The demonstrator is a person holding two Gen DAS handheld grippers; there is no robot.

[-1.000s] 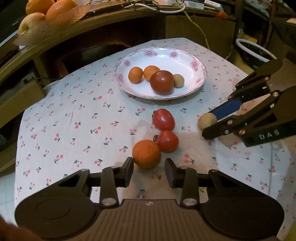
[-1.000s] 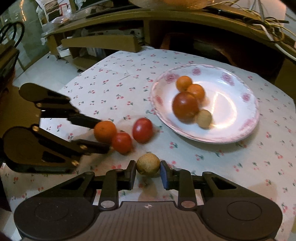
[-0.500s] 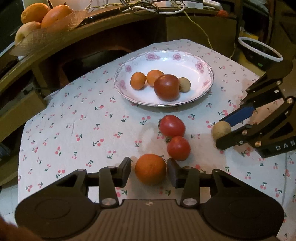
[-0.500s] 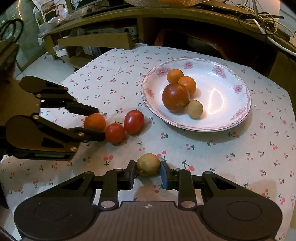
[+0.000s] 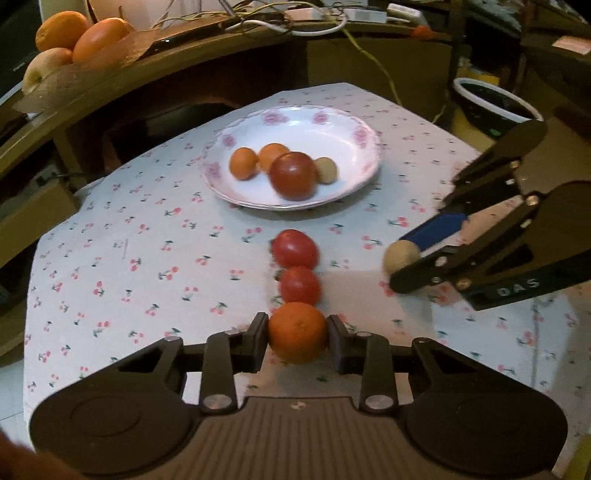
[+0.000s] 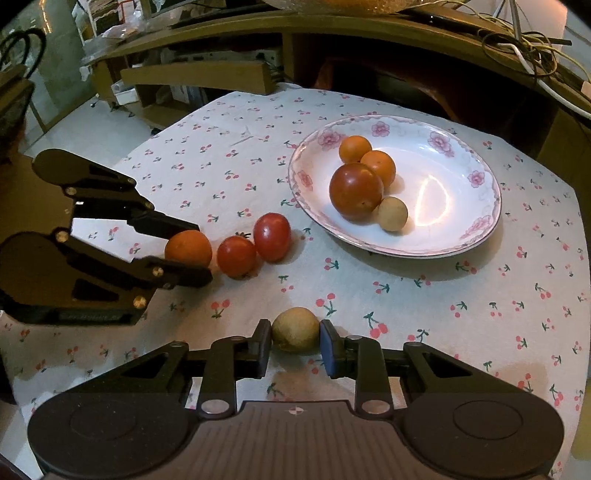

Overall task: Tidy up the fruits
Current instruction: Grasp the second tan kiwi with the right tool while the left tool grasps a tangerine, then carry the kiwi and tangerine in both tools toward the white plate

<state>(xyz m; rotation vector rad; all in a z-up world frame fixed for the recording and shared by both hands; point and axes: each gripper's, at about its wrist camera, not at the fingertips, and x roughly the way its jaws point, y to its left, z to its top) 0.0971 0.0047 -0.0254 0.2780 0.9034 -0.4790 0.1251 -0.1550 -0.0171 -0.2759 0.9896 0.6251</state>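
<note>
On the cherry-print cloth an orange (image 5: 297, 332) (image 6: 188, 246) sits between the fingers of my left gripper (image 5: 297, 341) (image 6: 201, 251). Its jaws are closing and both pads touch the fruit's sides. Two red tomatoes (image 5: 294, 248) (image 5: 300, 285) line up just beyond it. My right gripper (image 6: 295, 341) (image 5: 400, 262) is shut on a small tan fruit (image 6: 294, 328) (image 5: 400, 254) low over the cloth. Farther back the flowered white plate (image 5: 354, 122) (image 6: 443, 173) holds two small oranges, a large tomato (image 6: 355, 191) and another tan fruit (image 6: 393, 218).
A curved wooden shelf runs behind the table, with a basket of oranges and an apple (image 5: 74, 37) and tangled cables (image 5: 295, 18) on it. A white-rimmed dark bowl (image 5: 495, 99) stands off the table's right side. Floor shows past the table's left edge.
My left gripper moved forward around the orange, opened a little, then closed until its pads met the fruit. The right gripper kept its hold on the tan fruit and stayed put.
</note>
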